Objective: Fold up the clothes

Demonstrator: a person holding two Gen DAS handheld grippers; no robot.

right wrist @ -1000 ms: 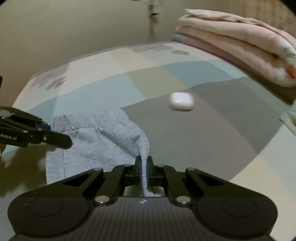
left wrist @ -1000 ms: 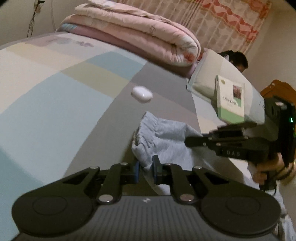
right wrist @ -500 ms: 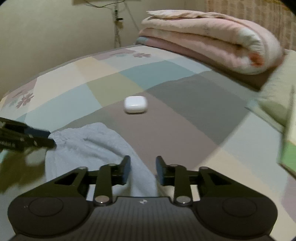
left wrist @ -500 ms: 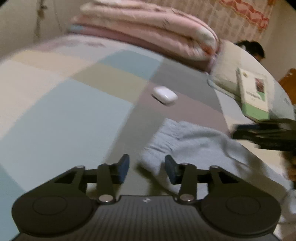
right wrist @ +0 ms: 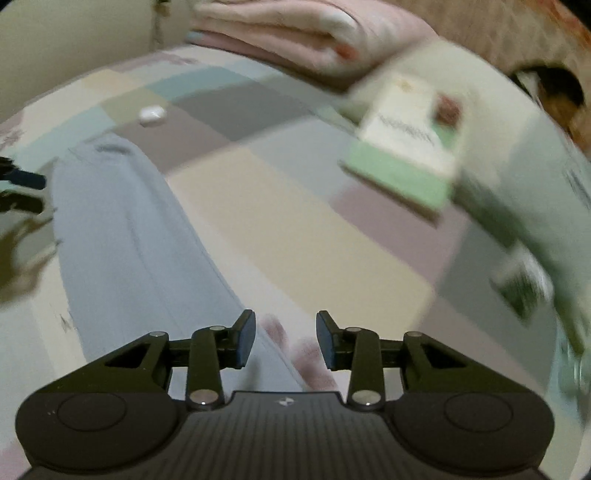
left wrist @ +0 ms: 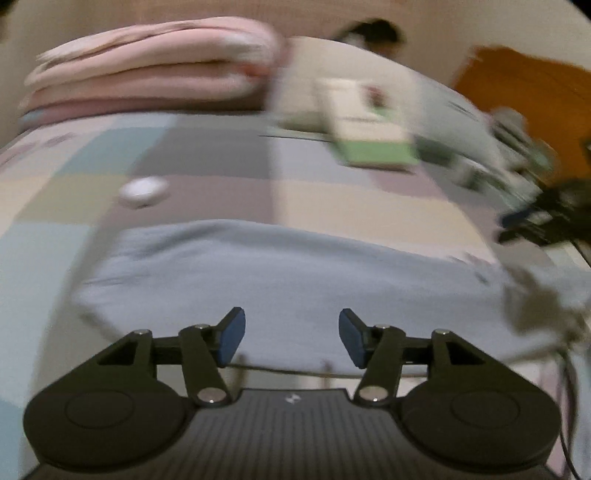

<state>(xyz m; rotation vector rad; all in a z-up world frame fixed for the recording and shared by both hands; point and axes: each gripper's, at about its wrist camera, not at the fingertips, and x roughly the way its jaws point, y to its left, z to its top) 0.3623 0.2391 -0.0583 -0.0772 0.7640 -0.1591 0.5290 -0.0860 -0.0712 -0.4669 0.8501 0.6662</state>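
Observation:
A light grey garment (left wrist: 288, 266) lies flat on the patchwork bed sheet (left wrist: 207, 147), spread wide just ahead of my left gripper (left wrist: 291, 332). That gripper's jaws are opening, and nothing is between its blue pads. In the right wrist view the garment (right wrist: 122, 229) runs as a long strip from upper left to bottom centre. My right gripper (right wrist: 284, 338) hangs open over its near right edge, holding nothing. The left gripper (right wrist: 35, 194) shows at the left border, the right gripper (left wrist: 517, 225) blurred at the right border.
A small white case (left wrist: 144, 190) (right wrist: 152, 113) rests on the sheet beyond the garment. A folded pink quilt (left wrist: 147, 74) and a pillow (left wrist: 436, 96) lie at the bed's head, with a green and white book (right wrist: 410, 147) against the pillow. A person's head (left wrist: 373, 31) shows behind.
Both grippers let go of the grey garment and opened. Both swung along the bed, and the garment now lies flat instead of bunched. The views are motion-blurred.

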